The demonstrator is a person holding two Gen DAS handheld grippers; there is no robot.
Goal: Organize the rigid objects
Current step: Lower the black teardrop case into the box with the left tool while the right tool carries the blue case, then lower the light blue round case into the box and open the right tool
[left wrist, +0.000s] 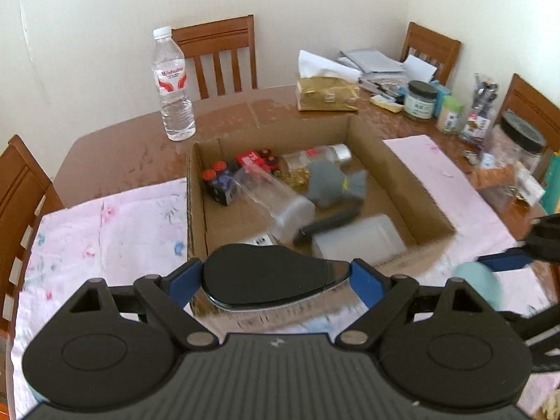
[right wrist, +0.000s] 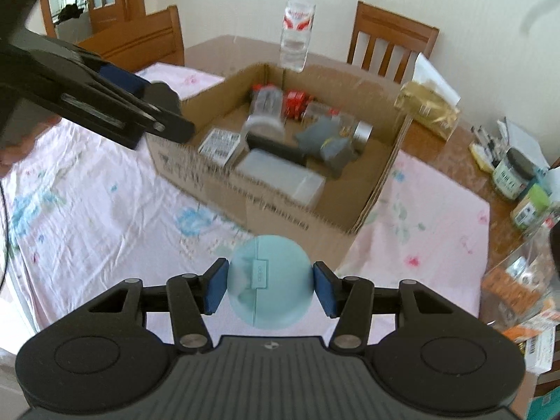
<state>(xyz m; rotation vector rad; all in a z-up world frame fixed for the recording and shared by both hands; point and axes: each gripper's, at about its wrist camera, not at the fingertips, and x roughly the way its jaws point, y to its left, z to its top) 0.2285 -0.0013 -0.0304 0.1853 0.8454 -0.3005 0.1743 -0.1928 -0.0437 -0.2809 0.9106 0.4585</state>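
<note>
My left gripper [left wrist: 276,280] is shut on a flat black rounded object [left wrist: 252,269] with a chrome edge, held just in front of the near wall of an open cardboard box [left wrist: 395,164]. Inside the box lie a clear bottle [left wrist: 276,203], a grey item [left wrist: 332,182], red-capped pieces [left wrist: 217,178] and a translucent plastic case [left wrist: 360,238]. In the right wrist view, my right gripper [right wrist: 271,287] is shut on a pale blue round case [right wrist: 276,301], above the cloth in front of the box [right wrist: 245,189]. One of the left gripper's fingers [right wrist: 115,108] reaches in from the upper left.
A water bottle [left wrist: 173,84] stands behind the box. A gold tissue pack [left wrist: 327,94], papers and jars [left wrist: 420,99] crowd the table's far right. A pink floral cloth [left wrist: 105,227] covers the near table. Wooden chairs [left wrist: 224,56] ring the table.
</note>
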